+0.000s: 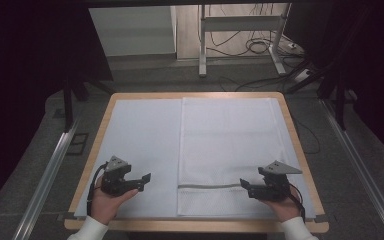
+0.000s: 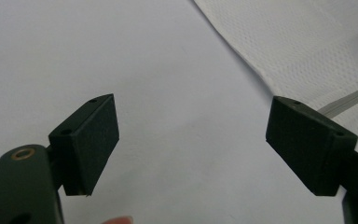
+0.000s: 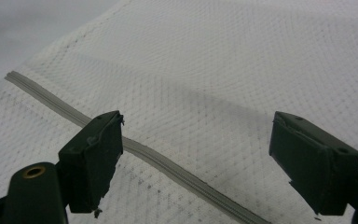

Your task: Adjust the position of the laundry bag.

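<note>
Mesh bag lies flat on the table's right half, zipper toward you. Your left tongs and right tongs gape wide, empty, flanking that zipper, probably to grip its ends.

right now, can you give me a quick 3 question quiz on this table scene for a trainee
1. True or false: the right gripper is clamped on the grey zipper of the white mesh laundry bag.
2. Which gripper hovers over the mesh bag? A) the left gripper B) the right gripper C) both
3. Fill in: the zipper runs across the bag near the table edge that is ___ the person.

Key
1. False: in the right gripper view its fingers stand wide apart with nothing pressed between them.
2. B: the left gripper is over the plain white sheet, beside the bag.
3. Nearest.
</note>
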`<state>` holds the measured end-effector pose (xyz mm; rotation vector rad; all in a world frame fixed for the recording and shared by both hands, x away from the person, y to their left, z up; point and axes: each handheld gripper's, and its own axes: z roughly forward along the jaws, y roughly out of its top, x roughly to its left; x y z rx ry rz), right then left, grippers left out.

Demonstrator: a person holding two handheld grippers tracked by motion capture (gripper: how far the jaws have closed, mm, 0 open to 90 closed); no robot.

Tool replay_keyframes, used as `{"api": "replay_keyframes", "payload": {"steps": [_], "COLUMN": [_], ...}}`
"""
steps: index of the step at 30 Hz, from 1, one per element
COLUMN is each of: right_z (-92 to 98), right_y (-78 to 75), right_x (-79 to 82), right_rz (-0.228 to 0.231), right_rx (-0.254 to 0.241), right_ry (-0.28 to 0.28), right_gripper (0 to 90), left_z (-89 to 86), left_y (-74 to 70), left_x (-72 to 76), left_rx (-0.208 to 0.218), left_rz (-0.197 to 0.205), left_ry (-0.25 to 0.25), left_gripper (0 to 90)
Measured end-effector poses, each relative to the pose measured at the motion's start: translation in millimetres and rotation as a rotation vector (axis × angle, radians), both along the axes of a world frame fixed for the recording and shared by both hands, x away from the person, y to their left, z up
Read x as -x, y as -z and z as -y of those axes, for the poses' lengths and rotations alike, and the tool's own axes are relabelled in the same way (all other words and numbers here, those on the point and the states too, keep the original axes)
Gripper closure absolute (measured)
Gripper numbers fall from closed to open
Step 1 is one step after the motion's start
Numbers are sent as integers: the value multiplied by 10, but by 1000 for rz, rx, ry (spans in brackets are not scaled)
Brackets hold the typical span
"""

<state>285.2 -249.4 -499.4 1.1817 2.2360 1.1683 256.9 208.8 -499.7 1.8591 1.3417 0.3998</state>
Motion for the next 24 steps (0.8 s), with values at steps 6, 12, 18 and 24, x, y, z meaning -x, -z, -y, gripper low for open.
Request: {"api": "replay_keyframes", "payload": {"steps": [6, 12, 18, 24], "right_z": [31, 56, 58, 42], "right_y": [-3, -13, -19, -5], "right_x": [-18, -7, -8, -2], "right_rz": [10, 15, 20, 19], "right_rx": [-6, -10, -8, 11], "right_ry": [9, 22, 19, 8], "right_gripper": [175, 184, 185, 190], "left_z": [10, 79, 227, 406], "left_y": [-38, -118, -187, -220], "left_x": [-3, -1, 6, -16], "left_rx": [5, 22, 35, 29], "left_rz": [-14, -11, -7, -12], "left_ry": [-27, -6, 15, 23], "left_gripper": [183, 175, 186, 202]}}
